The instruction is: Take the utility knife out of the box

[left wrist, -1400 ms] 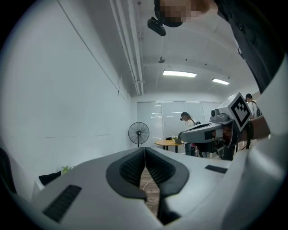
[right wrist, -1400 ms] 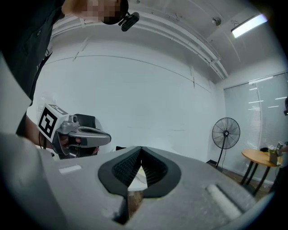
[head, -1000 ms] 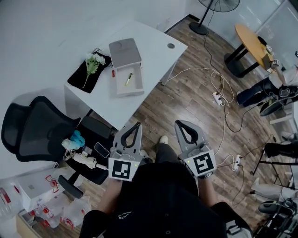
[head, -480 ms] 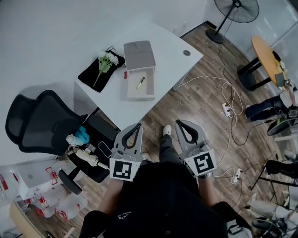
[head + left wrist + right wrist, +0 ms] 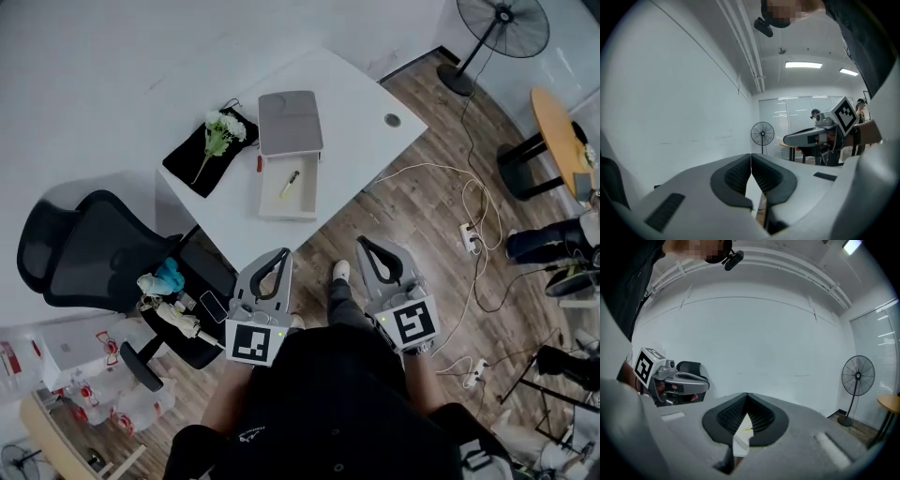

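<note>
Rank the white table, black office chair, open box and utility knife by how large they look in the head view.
Largest to smallest:
1. white table
2. black office chair
3. open box
4. utility knife, a small yellow sliver inside the box

No two look close in size.

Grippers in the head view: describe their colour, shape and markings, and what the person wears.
The left gripper and right gripper are pale grey moulded shells with ribbed black fingers. Each carries a cube bearing a black-and-white square marker. The person wears a black top.
</note>
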`<state>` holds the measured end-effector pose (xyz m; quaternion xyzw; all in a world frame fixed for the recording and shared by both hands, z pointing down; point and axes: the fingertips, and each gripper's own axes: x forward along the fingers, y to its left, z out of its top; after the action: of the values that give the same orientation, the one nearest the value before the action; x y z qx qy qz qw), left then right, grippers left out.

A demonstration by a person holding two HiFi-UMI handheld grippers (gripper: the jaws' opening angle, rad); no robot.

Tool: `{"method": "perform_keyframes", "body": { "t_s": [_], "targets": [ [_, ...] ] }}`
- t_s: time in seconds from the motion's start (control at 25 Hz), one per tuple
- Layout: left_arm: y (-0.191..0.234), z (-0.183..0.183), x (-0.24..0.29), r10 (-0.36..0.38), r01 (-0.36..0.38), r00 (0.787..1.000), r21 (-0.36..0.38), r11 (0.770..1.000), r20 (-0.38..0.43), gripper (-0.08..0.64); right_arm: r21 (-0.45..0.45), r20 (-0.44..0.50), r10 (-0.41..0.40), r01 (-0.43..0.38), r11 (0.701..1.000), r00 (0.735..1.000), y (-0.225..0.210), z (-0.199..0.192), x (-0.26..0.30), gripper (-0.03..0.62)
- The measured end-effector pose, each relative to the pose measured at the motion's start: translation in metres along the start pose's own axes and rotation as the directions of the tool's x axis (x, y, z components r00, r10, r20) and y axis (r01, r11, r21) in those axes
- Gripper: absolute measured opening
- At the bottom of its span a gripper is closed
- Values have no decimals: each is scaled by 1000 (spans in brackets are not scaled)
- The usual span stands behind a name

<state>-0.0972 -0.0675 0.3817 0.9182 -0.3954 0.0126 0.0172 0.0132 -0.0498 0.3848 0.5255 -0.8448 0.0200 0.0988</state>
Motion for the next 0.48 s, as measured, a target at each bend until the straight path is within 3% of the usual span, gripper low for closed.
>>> {"method": "perform_keyframes", "body": {
  "t_s": [0.2, 0.32, 0.48],
  "targets": [
    [7, 3, 30, 67, -66, 997, 6, 998, -25, 6, 8, 24, 57, -57, 998, 998, -31, 6, 21, 5],
    [6, 7, 44, 108, -107, 994, 12, 994, -31, 6, -8, 113, 111, -111, 994, 987, -44, 21, 33, 5],
    [8, 5, 63, 161, -160, 986, 21, 987, -45, 6, -18, 133, 162, -161, 987, 978, -65, 22, 46, 5]
  ]
}}
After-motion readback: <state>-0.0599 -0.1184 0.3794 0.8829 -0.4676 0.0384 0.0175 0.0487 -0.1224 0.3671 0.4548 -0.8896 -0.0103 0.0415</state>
